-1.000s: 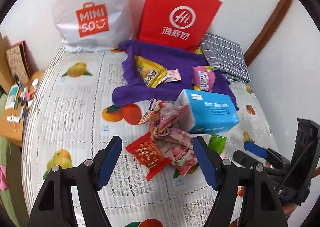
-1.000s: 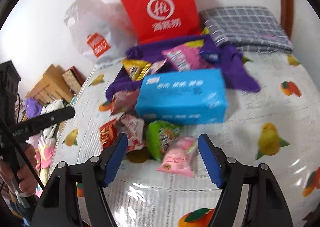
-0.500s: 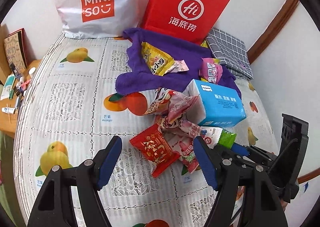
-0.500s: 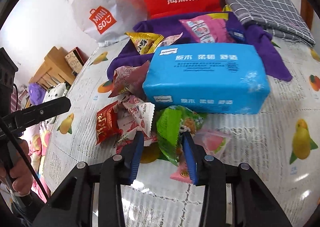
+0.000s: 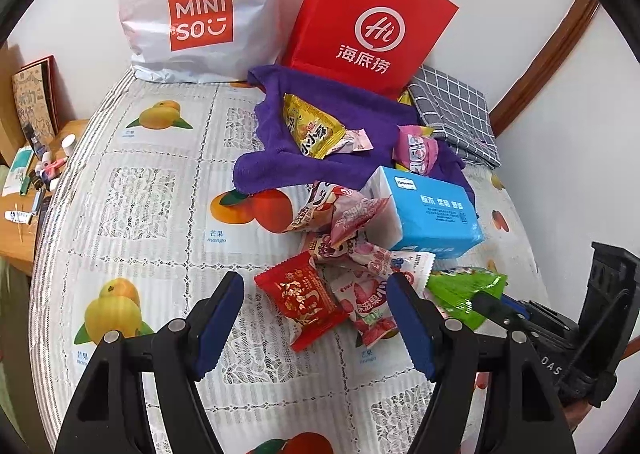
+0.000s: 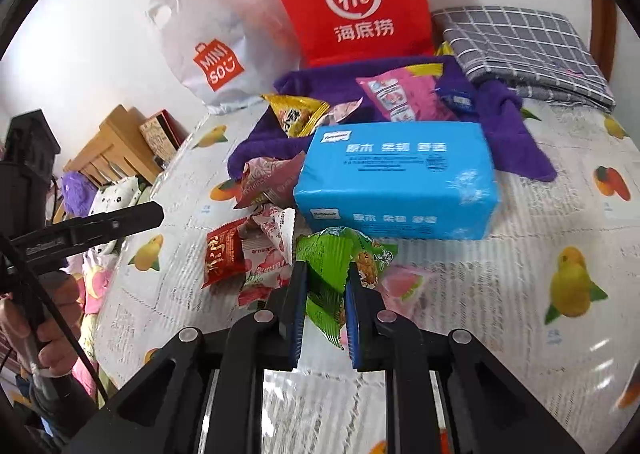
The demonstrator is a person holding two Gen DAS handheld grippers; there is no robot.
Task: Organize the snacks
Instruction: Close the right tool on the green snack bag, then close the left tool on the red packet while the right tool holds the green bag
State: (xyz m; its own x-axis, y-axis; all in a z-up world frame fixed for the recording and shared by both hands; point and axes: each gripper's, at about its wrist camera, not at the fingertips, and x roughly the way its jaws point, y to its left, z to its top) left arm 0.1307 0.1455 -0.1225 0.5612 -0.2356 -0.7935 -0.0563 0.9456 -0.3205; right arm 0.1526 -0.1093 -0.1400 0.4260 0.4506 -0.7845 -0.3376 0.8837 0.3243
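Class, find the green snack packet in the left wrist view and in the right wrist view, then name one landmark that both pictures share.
Left wrist view: the green snack packet sits at lower right, just right of the left tool's right finger, below the blue tissue pack.
Right wrist view: it is at lower centre, pinched in the right tool.
Shared landmark: the blue tissue pack, directly behind the packet in both.

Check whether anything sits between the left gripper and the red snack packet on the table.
Nothing visible does. The left gripper hangs open above the tablecloth, and the red snack packet lies between its blue pads, uncovered on top. A pink strawberry packet is against the red packet's right edge, not over it.
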